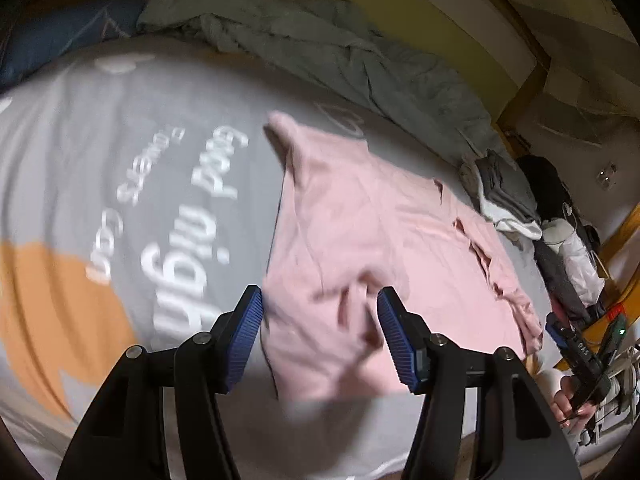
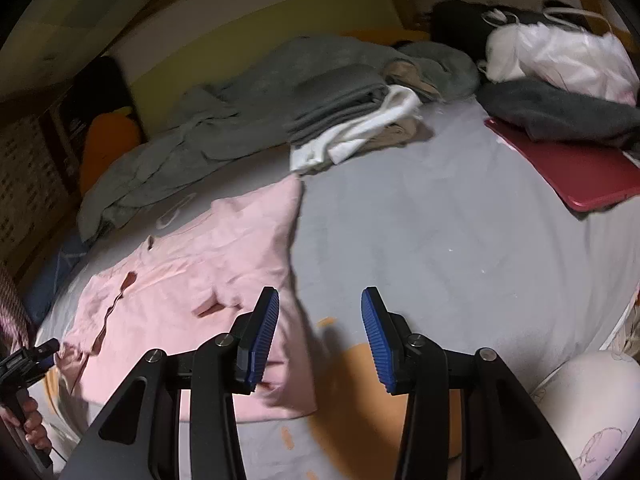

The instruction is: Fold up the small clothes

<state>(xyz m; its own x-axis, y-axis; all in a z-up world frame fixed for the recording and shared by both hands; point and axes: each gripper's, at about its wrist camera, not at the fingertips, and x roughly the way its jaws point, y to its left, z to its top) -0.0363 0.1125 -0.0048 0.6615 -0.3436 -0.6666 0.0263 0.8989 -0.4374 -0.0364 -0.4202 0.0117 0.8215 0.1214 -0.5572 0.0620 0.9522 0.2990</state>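
Observation:
A pink garment [image 1: 372, 248] lies spread on the grey bed sheet [image 1: 120, 128], partly folded with creases along its right side. My left gripper [image 1: 320, 336] is open and empty, hovering over the garment's near left edge. In the right wrist view the same pink garment [image 2: 192, 280] lies to the left. My right gripper [image 2: 320, 336] is open and empty above the garment's near right corner and the bare sheet [image 2: 440, 220]. The right gripper also shows at the far right of the left wrist view [image 1: 576, 348], held by a hand.
A rumpled grey blanket [image 1: 320, 48] lies along the far side. A pile of folded grey and white clothes [image 2: 352, 120] sits behind the garment. A red laptop [image 2: 568, 168], a dark cloth and a white bag [image 2: 560, 56] lie at the right.

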